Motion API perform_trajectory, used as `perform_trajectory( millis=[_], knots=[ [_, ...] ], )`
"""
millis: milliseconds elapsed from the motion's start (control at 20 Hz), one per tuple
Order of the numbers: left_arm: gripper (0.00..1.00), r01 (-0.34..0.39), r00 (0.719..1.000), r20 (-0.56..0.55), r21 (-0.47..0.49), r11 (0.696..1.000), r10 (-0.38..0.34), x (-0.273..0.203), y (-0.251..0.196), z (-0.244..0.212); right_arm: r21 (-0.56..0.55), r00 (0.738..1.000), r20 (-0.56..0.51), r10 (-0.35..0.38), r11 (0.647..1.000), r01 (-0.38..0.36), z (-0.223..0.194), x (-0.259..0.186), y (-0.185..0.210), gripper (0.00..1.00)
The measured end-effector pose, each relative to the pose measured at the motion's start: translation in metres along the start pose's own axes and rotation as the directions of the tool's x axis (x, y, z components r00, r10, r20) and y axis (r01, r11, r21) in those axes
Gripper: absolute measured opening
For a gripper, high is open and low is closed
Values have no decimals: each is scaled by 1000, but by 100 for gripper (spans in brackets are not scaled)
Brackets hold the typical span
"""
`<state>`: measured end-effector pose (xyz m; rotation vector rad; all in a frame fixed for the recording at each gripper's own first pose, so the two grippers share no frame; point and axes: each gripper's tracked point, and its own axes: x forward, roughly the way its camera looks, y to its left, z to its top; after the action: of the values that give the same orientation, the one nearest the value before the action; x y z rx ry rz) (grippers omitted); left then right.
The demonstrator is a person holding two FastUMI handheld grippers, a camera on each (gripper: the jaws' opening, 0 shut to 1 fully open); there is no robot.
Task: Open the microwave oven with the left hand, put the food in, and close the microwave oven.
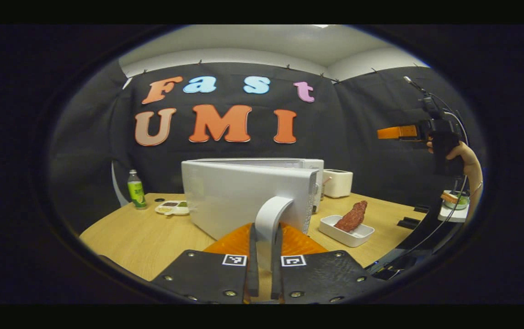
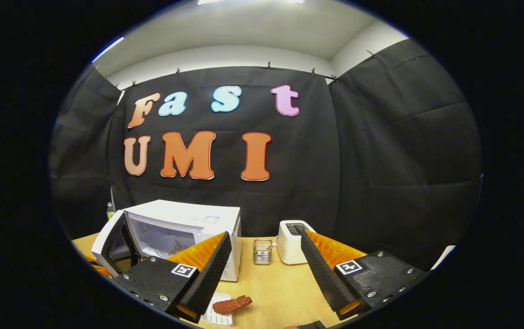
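Left gripper (image 1: 265, 269) has its jaws clamped on the door handle (image 1: 269, 219) of the microwave (image 2: 184, 228); the door (image 1: 243, 196) stands swung partly out, cavity visible in the right gripper view. Right gripper (image 2: 264, 274) hangs above the counter (image 1: 152, 237), jaws wide apart, empty. The food (image 1: 352, 216), a reddish-brown piece, lies in a white tray (image 1: 347, 231) on the counter just right of the microwave, near side.

Risks, as a guess: the handle is curved and smooth, so a pull off the hinge arc could slip the jaws off or drag the whole microwave along the counter. A door left half open could block the right gripper's way in, or knock the tray.

Count: one microwave, one food piece, one tray, one toaster (image 2: 291, 242), one wire holder (image 2: 262, 252), one green bottle (image 1: 136, 189), one small dish (image 1: 173, 208) far left, two grippers.
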<state>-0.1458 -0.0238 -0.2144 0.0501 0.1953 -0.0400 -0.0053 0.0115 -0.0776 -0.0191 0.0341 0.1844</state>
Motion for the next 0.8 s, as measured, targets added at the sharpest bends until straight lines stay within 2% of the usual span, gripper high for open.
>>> perform_trajectory(
  millis=[50,250,300,450,500,550,600,650,800],
  knots=[
    [13,-29,1000,-3,-6,1000,29,-11,13,-1,-1,1000,-4,9,1000,-9,-2,-1,5,95],
    [18,-142,990,13,-26,990,142,-60,67,12,9,999,-8,34,999,-34,-6,-3,20,95],
    [28,-168,985,25,-24,985,169,-73,81,16,14,999,-10,37,999,-37,-8,-2,23,95],
    [45,-267,963,25,-42,963,268,-108,123,18,50,999,-22,40,998,-38,-19,-3,28,95],
    [54,-288,957,22,-59,956,289,-117,134,15,65,999,-30,43,997,-41,-24,-2,30,95],
    [54,-306,951,22,-65,950,308,-124,143,16,81,998,-43,48,996,-44,-31,-2,33,95],
    [66,-330,943,23,-57,942,332,-130,154,14,97,997,-59,51,994,-45,-39,0,34,95],
    [70,-357,933,26,-43,933,358,-134,165,15,113,996,-78,54,993,-45,-47,0,36,95],
    [91,-408,911,52,-29,913,409,-144,189,19,169,989,-139,55,985,-31,-78,2,36,95]
  ],
)
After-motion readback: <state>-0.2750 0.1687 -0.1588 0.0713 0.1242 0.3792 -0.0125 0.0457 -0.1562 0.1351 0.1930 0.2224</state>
